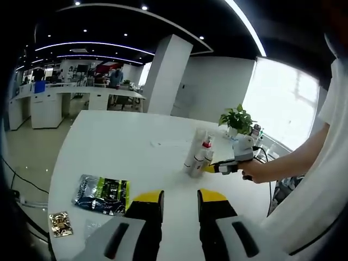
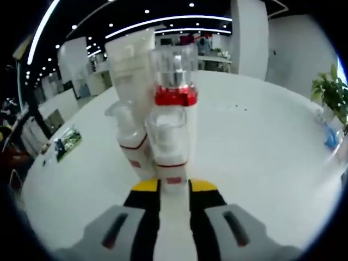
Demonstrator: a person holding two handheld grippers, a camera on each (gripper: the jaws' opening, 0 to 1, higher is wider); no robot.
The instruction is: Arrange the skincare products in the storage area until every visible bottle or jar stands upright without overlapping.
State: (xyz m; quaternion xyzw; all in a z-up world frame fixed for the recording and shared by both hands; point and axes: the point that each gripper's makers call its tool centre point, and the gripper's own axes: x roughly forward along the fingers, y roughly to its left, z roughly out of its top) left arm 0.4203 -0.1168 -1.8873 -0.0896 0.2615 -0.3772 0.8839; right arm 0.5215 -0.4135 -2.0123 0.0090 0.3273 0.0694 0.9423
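1. Right gripper [image 2: 174, 187]: fingers pinch a white bottle [image 2: 169, 147] with a clear cap, upright among the cluster of bottles [image 1: 197, 155] on the white counter [image 1: 130, 147].
2. Left gripper [image 1: 180, 198]: fingers spread, holding nothing, near a green-black packet [image 1: 101, 194].
3. Potted plant [image 1: 237, 119] at the far counter edge.

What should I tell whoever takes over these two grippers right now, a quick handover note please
Left gripper: open, holding nothing, hovering over the white table back from the bottles.
Right gripper: jaws on either side of the base of a small clear-capped bottle; a full grip can't be confirmed.
Things: the skincare bottles stand upright in a tight cluster mid-table; the red-collared bottle and a tall white tube sit close behind the front one. A dark green pouch and a gold packet lie flat near the table edge.
Done: bottles upright.
Left: possibly space them apart so none overlap.
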